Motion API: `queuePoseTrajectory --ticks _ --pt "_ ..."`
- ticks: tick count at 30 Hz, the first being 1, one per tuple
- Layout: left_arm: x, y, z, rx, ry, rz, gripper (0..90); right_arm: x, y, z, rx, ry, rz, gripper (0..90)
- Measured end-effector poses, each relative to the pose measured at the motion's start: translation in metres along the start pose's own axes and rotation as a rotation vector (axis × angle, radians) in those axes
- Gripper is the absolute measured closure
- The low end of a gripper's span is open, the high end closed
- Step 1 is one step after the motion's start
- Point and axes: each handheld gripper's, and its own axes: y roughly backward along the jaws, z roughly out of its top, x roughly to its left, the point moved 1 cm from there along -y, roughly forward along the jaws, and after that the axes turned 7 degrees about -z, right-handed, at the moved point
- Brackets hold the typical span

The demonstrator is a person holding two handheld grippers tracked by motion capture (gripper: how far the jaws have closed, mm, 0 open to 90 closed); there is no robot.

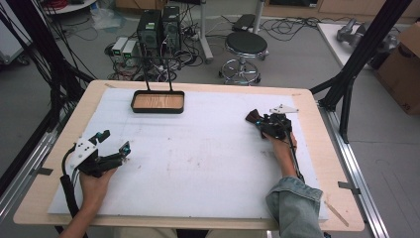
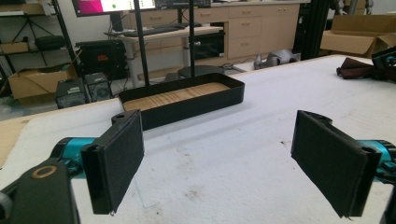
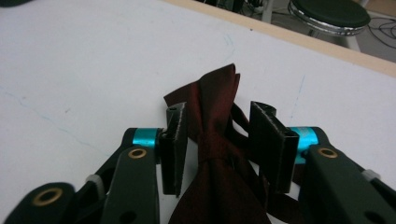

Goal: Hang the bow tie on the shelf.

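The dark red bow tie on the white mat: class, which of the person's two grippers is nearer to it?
Right. The right gripper has its jaws on either side of the bow tie; the left gripper sits open across the mat.

Grey floor (image 1: 292,59) beyond the counter (image 1: 44,163): computer towers (image 1: 158,27) at 12 o'clock, black stool (image 1: 246,44) at 1, cardboard box (image 1: 403,69) at 3.

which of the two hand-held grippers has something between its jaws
The right hand-held gripper: a dark red bow tie lies between its jaws, which stand partly closed around it. The left hand-held gripper is spread wide over bare white table cover.
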Motion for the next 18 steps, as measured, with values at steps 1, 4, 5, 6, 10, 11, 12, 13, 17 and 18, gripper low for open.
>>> queuePoseTrajectory --ticks 1,4,5,6,10,11,12,13,17,18 --pt "0.000 0.000 0.000 0.000 0.000 -0.001 17.4 0.001 0.000 0.000 0.001 0.009 -0.001 60.5" --pt "0.000 0.000 0.000 0.000 0.000 -0.001 17.4 0.005 -0.002 0.000 0.023 0.053 -0.006 67.0" --pt "0.000 0.000 0.000 0.000 0.001 0.000 17.4 0.005 -0.003 0.000 0.026 0.063 -0.008 68.9" --pt "0.000 0.000 0.000 0.000 0.000 -0.001 17.4 0.006 -0.004 0.000 0.032 0.069 -0.008 70.6" --pt "0.000 0.000 0.000 0.003 0.000 0.001 17.4 0.008 -0.004 0.000 0.048 0.089 -0.007 75.5" --pt "0.000 0.000 0.000 0.003 -0.002 0.000 17.4 0.007 -0.004 0.000 0.046 0.087 -0.006 76.0" --pt "0.000 0.000 0.000 0.003 -0.002 0.000 17.4 0.007 -0.004 0.000 0.044 0.083 0.000 76.4" --pt "0.000 0.000 0.000 0.003 -0.002 0.000 17.4 0.007 -0.004 0.000 0.044 0.083 0.000 76.4" --pt "0.000 0.000 0.000 0.003 -0.003 0.001 17.5 0.004 0.003 0.004 0.012 0.046 0.009 76.6" --pt "0.000 0.000 0.000 0.003 -0.003 0.001 17.5 0.005 0.008 0.008 -0.022 0.040 0.011 76.7"
